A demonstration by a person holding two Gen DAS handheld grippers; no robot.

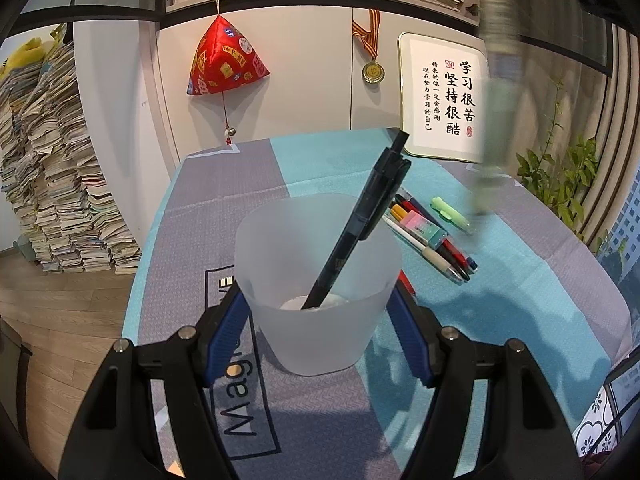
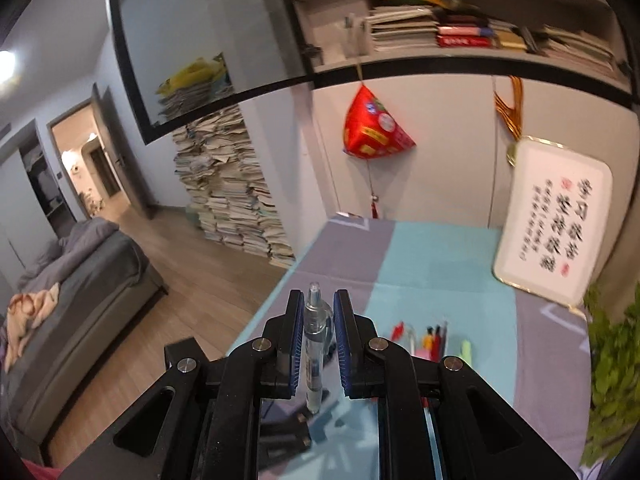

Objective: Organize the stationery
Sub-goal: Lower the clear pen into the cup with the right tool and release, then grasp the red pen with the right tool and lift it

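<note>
Worktop (image 1: 320,168): blue-and-grey cloth. Frosted cup (image 1: 316,280): clamped between left tool (image 1: 318,320) pads, upright, holding one dark pen (image 1: 360,216) leaning right. Loose pens (image 1: 432,240): ahead and right of the left tool, bunched under a pastel eraser. Clear pen (image 2: 313,344): pinched lengthwise in right tool (image 2: 316,340), above the worktop.
</note>
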